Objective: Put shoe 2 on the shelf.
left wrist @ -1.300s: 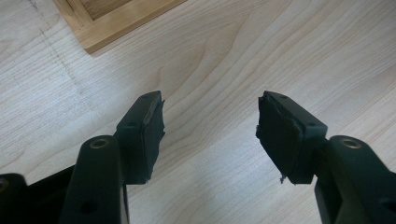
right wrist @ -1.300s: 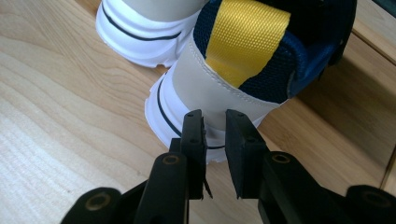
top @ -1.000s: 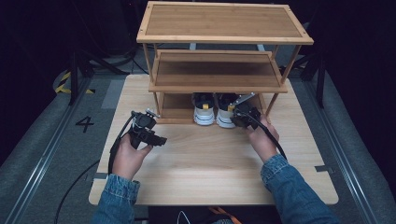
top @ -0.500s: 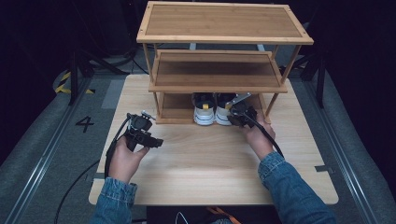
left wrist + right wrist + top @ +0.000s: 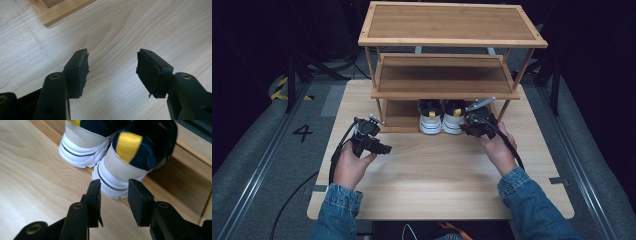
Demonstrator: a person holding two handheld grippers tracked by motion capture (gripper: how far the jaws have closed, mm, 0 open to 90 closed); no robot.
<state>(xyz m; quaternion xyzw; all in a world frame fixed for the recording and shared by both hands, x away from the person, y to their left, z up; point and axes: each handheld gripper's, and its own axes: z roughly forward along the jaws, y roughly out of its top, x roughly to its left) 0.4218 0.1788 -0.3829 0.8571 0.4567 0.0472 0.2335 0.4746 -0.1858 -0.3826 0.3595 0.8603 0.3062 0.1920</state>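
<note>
A pair of white, navy and yellow sneakers stands heels-out on the bottom shelf of the bamboo rack (image 5: 447, 85): the left shoe (image 5: 431, 117) (image 5: 85, 145) and the right shoe (image 5: 453, 117) (image 5: 125, 167). My right gripper (image 5: 465, 130) (image 5: 113, 192) sits just behind the right shoe's heel. Its jaws have just been opening and stand apart, with nothing between the pads. My left gripper (image 5: 384, 148) (image 5: 112, 66) hovers open over bare tabletop by the rack's front left corner (image 5: 53, 15), holding nothing.
The three-tier rack stands at the back of the light wooden table (image 5: 437, 175); its middle and top shelves hold nothing. Open tabletop stretches between the two hands. Dark floor with a marked "4" (image 5: 303, 132) lies to the left.
The right gripper has drawn slightly back from the shoes toward the person. The left hand has hardly moved. Both shoes stay in place on the bottom shelf.
</note>
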